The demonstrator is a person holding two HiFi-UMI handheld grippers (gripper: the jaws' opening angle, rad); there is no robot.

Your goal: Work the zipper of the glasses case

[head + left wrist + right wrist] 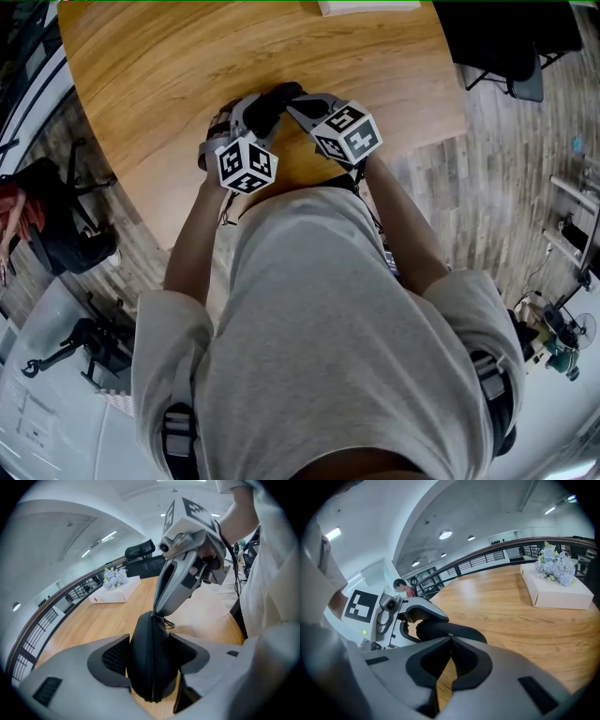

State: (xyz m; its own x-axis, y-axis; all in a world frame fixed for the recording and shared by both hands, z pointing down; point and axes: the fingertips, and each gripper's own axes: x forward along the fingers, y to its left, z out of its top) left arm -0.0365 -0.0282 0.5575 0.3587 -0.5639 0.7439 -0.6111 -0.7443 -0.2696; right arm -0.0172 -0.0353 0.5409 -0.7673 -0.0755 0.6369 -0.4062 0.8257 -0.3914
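Note:
A black glasses case (pixel 152 667) stands on edge between the pads of my left gripper (pixel 152 654), which clamp its two sides; its zipper line faces the camera. My right gripper (pixel 180 581) reaches in from above, its jaws pinched together at the top end of that zipper on the small pull. From the right gripper view the shut fingertips (pixel 450 638) meet right at the case (pixel 440 629), with the left gripper (pixel 393 613) behind it. In the head view both grippers meet over the case (pixel 272 105) near the table's front edge.
The round wooden table (pixel 169 56) spreads out beyond the grippers. A white box with pale flowers on it (pixel 557 588) sits far across the table, also visible as a white box (pixel 115 592). A dark chair (pixel 56 230) stands on the floor at left.

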